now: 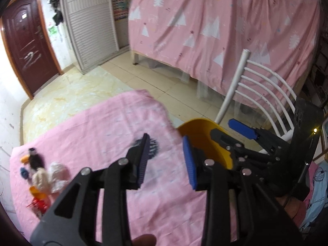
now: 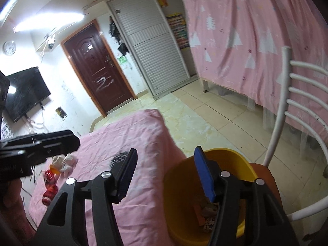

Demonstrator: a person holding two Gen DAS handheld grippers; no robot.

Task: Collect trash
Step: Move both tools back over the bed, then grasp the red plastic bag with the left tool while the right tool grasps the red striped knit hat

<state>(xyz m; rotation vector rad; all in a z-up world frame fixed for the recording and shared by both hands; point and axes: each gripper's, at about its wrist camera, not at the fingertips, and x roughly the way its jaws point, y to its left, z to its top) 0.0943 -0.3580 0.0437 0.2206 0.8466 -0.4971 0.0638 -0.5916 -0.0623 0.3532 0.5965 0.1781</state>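
Note:
A yellow bin (image 2: 184, 186) stands on a chair seat beside the pink-covered table (image 2: 127, 135); scraps of trash (image 2: 207, 215) lie inside it. My right gripper (image 2: 166, 176) is open and empty, above the bin's left rim. My left gripper (image 1: 166, 160) is open and empty over the table; past it the right gripper (image 1: 227, 133) hovers over the bin (image 1: 202, 135). A dark crumpled scrap (image 1: 152, 145) lies near the table's right edge, also in the right wrist view (image 2: 119, 157). White crumpled tissue (image 1: 58, 174), a red wrapper (image 1: 40, 204) and other small litter sit at the table's left.
A white metal chair (image 2: 287, 110) holds the bin. A bed draped in a pink sheet (image 1: 215, 20) stands behind it. Tiled floor (image 1: 160, 78), a louvred wardrobe (image 2: 151, 47), a brown door (image 2: 98, 69) and a wall TV (image 2: 24, 92) lie beyond.

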